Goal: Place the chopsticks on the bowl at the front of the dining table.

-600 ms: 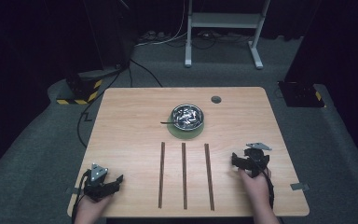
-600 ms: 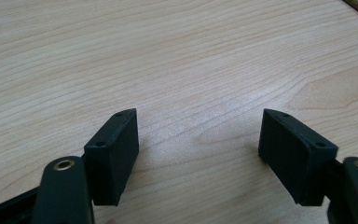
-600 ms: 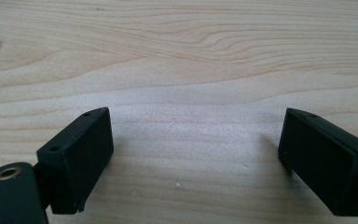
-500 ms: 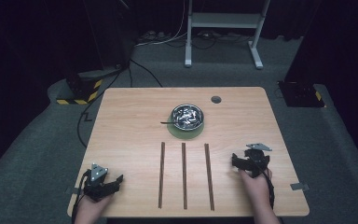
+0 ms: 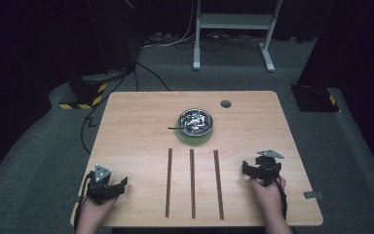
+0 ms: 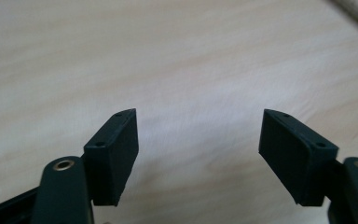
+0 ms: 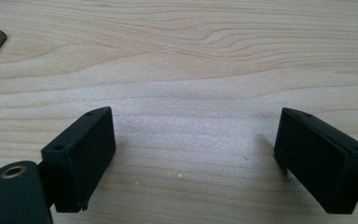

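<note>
Near the table's point(image 5: 126, 122) front edge, left gripper point(image 5: 108, 187) and right gripper point(image 5: 259, 169) flank three strips point(image 5: 192, 181), jaws released, empty; bare wood lies ahead toward the bowl point(image 5: 195, 122).

Three dark wooden strips point(image 5: 192, 183) lie on the surface point(image 5: 136, 126), along with one metal bowl point(image 5: 195, 121) on one green mat point(image 5: 195, 139). There are two grippers, the left gripper point(image 5: 108, 187) and the right gripper point(image 5: 260, 168), and one small dark disc point(image 5: 225, 104).
</note>
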Tool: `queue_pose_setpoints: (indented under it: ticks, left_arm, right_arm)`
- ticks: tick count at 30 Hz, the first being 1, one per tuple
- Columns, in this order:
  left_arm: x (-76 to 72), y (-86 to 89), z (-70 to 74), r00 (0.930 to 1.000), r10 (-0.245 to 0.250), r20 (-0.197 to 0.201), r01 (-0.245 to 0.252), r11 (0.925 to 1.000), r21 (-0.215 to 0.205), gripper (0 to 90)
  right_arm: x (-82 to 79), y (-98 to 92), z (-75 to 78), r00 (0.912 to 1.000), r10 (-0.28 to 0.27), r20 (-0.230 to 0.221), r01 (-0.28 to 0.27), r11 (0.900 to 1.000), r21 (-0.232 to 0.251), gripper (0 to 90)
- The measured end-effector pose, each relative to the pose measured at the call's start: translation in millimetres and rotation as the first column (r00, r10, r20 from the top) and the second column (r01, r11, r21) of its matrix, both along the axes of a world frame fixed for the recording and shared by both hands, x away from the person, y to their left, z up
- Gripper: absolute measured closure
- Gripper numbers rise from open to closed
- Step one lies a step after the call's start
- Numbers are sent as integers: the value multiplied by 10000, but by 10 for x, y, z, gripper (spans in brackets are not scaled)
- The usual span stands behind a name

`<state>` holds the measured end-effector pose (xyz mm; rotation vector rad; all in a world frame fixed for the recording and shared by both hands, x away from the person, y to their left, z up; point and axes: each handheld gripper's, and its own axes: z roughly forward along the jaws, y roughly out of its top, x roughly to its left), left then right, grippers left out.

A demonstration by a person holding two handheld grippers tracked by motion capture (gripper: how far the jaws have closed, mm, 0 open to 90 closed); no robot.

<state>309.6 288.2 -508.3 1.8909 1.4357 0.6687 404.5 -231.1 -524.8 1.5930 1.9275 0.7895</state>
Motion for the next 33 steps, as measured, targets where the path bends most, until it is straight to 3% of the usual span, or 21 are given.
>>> queue_pose_setpoints:
  ticks: [3,6,10,12,16,19,22,25,33]
  left_arm:
    - [81,-128,-45,10000,-9,-4,9,9998,-206,291]
    - [152,-229,-138,9997,56,-246,-58,9999,-86,286]
    - [155,-249,-186,9997,-28,-258,31,9999,115,277]
    - [153,-236,-206,9998,-84,-193,81,9998,-157,263]
    - [128,-275,-208,9997,-209,-156,207,9997,-101,250]
    - [122,-276,-208,9995,-288,-157,286,9995,-100,253]
    - [116,-277,-207,9994,-294,-163,293,9995,-88,254]
    - [116,-274,-209,9994,-326,-154,324,9994,-121,256]
    - [116,-275,-209,9994,-322,-152,320,9994,-122,256]
  right_arm:
    - [-3,-2,2,10000,58,-7,-58,10000,63,137]
    - [-26,0,7,9994,331,118,-331,9994,32,197]
    - [-34,3,7,9991,388,184,-388,9992,-7,219]
    - [-43,7,10,9987,480,193,-481,9988,14,243]
    - [-121,91,44,9969,735,297,-733,9973,-97,291]
    - [-223,230,126,9898,1351,452,-1355,9908,55,336]
    - [-333,388,200,9810,1829,643,-1868,9804,625,381]
    - [-418,553,203,9731,2159,803,-2205,9739,534,404]
    - [-466,767,124,9624,2683,431,-2711,9587,861,446]
